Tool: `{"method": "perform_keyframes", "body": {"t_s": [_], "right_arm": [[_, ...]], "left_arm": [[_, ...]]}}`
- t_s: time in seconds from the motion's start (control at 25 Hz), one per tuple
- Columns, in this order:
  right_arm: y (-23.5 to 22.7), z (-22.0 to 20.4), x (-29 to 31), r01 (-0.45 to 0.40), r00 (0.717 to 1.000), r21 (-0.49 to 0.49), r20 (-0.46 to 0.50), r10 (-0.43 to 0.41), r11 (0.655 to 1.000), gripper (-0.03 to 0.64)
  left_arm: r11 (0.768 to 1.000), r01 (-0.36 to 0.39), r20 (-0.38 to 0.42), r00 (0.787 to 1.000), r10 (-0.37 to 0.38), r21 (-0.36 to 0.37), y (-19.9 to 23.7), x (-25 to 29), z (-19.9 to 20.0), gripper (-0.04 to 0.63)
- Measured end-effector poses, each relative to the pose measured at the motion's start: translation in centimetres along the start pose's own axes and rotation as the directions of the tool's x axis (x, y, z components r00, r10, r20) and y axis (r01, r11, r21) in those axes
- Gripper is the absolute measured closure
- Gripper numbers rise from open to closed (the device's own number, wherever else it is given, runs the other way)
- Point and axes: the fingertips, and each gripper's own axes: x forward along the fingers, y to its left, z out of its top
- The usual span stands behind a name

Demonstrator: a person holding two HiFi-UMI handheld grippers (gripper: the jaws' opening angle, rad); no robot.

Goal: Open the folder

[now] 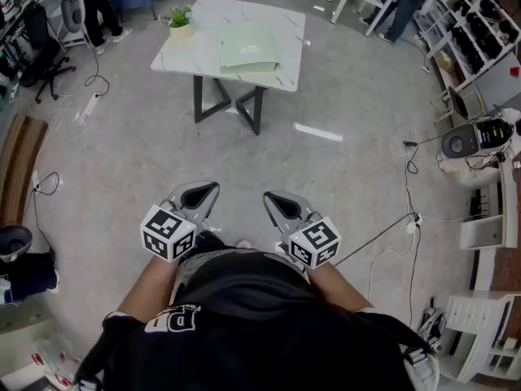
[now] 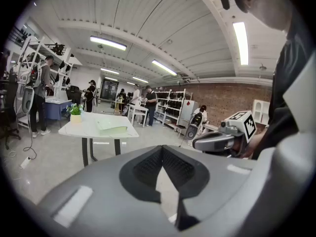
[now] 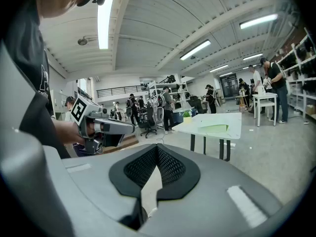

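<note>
A pale green folder (image 1: 248,49) lies closed and flat on a white marble-look table (image 1: 201,59) far ahead across the floor. It also shows small in the left gripper view as the folder (image 2: 111,126) and in the right gripper view as the folder (image 3: 215,129). My left gripper (image 1: 210,187) and right gripper (image 1: 270,195) are held close to the body, side by side, pointing toward the table, well short of it. Both are shut with nothing in them. The left gripper's jaws (image 2: 161,148) and the right gripper's jaws (image 3: 157,147) meet at their tips.
A small potted plant (image 1: 180,20) stands on the table's left corner. Cables (image 1: 407,218) trail over the grey floor at right, and a power strip (image 1: 89,104) lies at left. Shelves (image 1: 476,31) line the right side, an office chair (image 1: 37,47) stands at left, and people stand beyond the table.
</note>
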Motion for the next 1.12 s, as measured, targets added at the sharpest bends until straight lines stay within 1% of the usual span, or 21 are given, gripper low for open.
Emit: {"method": "perform_keyframes", "body": {"t_s": [0.36, 0.52, 0.8, 1.12], "right_arm": [[0.3, 0.2, -0.5, -0.009, 1.0, -0.001, 0.005, 0.009, 1.0, 0.617], [0.2, 0.5, -0.6, -0.011, 0.999, 0.027, 0.032, 0.01, 1.0, 0.617], [-0.4, 0.0, -0.9, 0.016, 1.0, 0.022, 0.015, -0.017, 1.0, 0.617], [-1.0, -0.4, -1.1, 0.01, 1.0, 0.036, 0.012, -0.011, 0.999, 0.617]], "left_arm": [[1.0, -0.004, 0.002, 1.0, 0.004, 0.009, -0.6, -0.3, 0.2, 0.54], [1.0, 0.001, -0.006, 1.0, -0.001, 0.014, -0.7, -0.2, 0.1, 0.54], [1.0, 0.012, -0.016, 1.0, -0.012, 0.018, -1.6, 0.2, -0.3, 0.54], [1.0, -0.011, -0.019, 1.0, 0.011, 0.006, -1.4, 0.5, -0.5, 0.541]]}}
